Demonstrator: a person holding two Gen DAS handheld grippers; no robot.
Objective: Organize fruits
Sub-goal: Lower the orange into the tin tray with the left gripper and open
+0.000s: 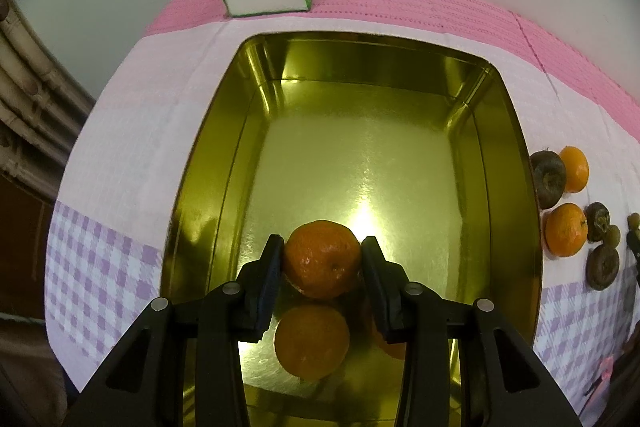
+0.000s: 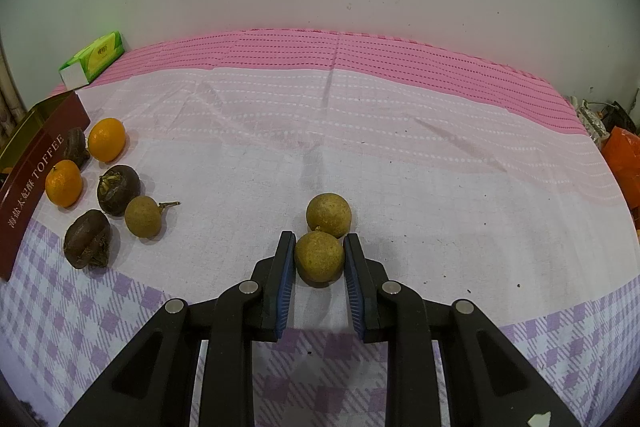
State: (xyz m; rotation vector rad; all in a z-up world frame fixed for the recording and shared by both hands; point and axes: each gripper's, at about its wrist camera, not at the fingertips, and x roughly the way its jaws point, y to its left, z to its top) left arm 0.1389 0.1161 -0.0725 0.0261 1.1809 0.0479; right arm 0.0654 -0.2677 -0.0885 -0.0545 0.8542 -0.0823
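Note:
My left gripper [image 1: 323, 247] is shut on an orange mandarin [image 1: 322, 267] and holds it just above the floor of the open gold tin [image 1: 360, 147], near the tin's front end. Under it lies an orange shape [image 1: 312, 341]; whether that is a second mandarin or a reflection I cannot tell. In the right wrist view my right gripper [image 2: 320, 243] is shut on a round tan longan [image 2: 319, 259] low over the cloth. A second longan [image 2: 329, 215] rests right behind it, touching or nearly so.
Beside the tin's red TOFFEE wall [image 2: 36, 179] lie two mandarins [image 2: 106, 139] [image 2: 64, 183], three dark brown fruits [image 2: 118, 189] and a stemmed longan [image 2: 144, 217]. A green tissue pack [image 2: 94, 61] stands against the white back wall. The checked cloth covers the table.

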